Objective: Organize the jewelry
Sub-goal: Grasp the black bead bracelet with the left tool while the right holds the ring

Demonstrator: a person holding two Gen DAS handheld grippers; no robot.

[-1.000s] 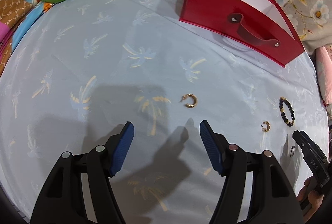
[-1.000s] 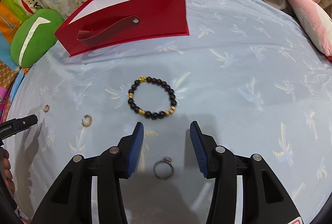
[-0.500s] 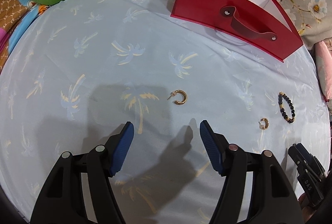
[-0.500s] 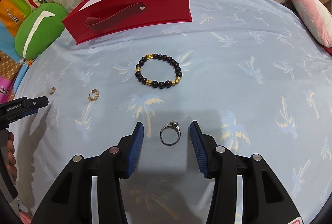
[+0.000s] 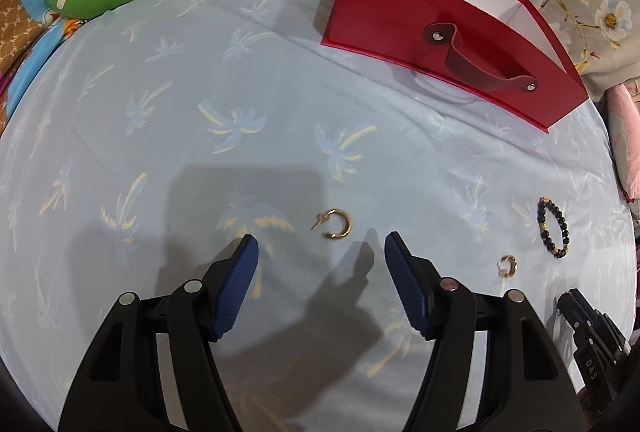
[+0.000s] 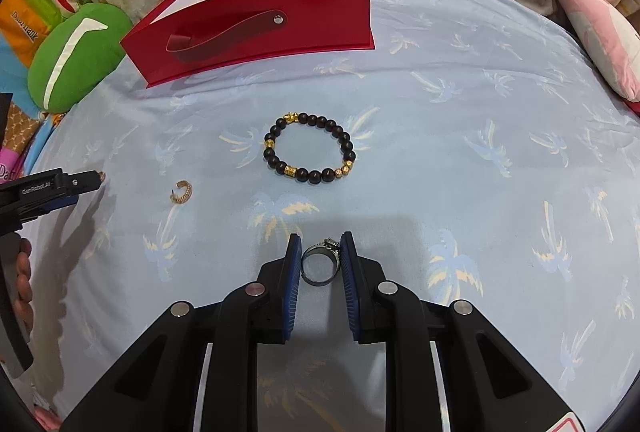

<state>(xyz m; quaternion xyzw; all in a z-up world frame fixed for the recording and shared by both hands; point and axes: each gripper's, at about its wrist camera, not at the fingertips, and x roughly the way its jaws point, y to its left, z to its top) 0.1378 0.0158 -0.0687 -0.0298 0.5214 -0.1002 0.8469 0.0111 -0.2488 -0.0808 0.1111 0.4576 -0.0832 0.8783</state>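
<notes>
Hovering over the palm-print sheet (image 5: 280, 92), the left gripper (image 5: 321, 252) holds its tongs wide, a gold hoop earring (image 5: 335, 224) just ahead of them, probably the next pick. A second gold earring (image 6: 182, 192) and the beaded bracelet (image 6: 310, 148) lie apart on the cloth. The right gripper (image 6: 320, 264) is closing narrow around the silver ring (image 6: 320, 266), the pads at its sides. The red box (image 6: 256, 32) stands open behind, likely to receive everything.
</notes>
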